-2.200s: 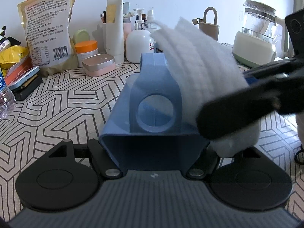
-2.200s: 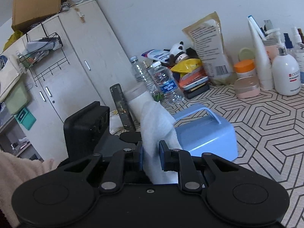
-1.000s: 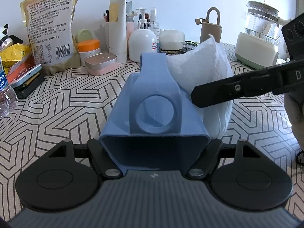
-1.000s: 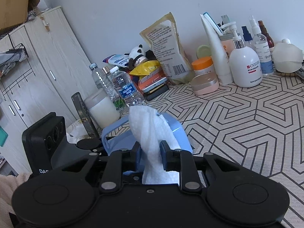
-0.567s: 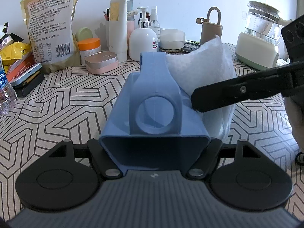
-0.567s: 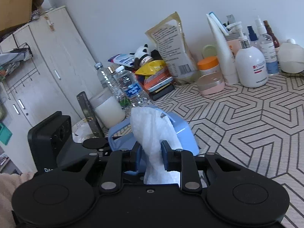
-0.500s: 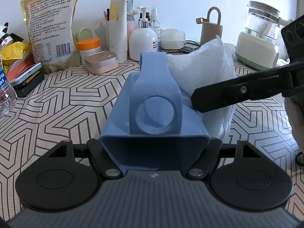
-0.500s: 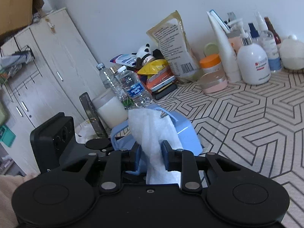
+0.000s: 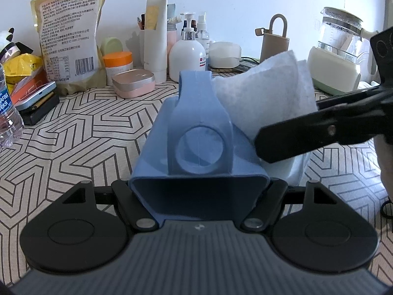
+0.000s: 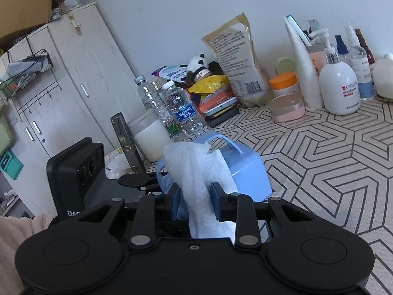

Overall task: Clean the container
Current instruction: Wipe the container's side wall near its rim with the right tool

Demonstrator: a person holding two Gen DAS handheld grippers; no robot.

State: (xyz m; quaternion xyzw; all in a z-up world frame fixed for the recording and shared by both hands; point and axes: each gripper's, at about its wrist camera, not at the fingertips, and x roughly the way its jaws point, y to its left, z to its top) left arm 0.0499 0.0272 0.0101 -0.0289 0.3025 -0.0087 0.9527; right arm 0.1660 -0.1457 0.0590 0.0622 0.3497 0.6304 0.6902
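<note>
My left gripper [image 9: 199,194] is shut on the open end of a light blue plastic container [image 9: 199,123] with a handle, holding it on its side over the patterned table. A bunched white wipe [image 9: 265,93] lies against the container's right flank. In the right wrist view the wipe [image 10: 196,169] stands up between the pads of my right gripper [image 10: 195,199], whose jaws are opening slightly while still touching it. The container [image 10: 245,174] sits just beyond the wipe. One right finger [image 9: 307,135] crosses the left wrist view from the right.
Along the wall stand a printed bag [image 9: 68,41], an orange-lidded jar [image 9: 118,64], a pink tin [image 9: 133,82], a white pump bottle [image 9: 188,59] and a kettle [image 9: 336,56]. Water bottles [image 10: 181,110] and a white cup [image 10: 149,137] stand left, near a cupboard [image 10: 73,86].
The right gripper and wipe have slid slightly rightward along the container's side, and its pads stand a little wider apart. The left gripper and container have stayed still.
</note>
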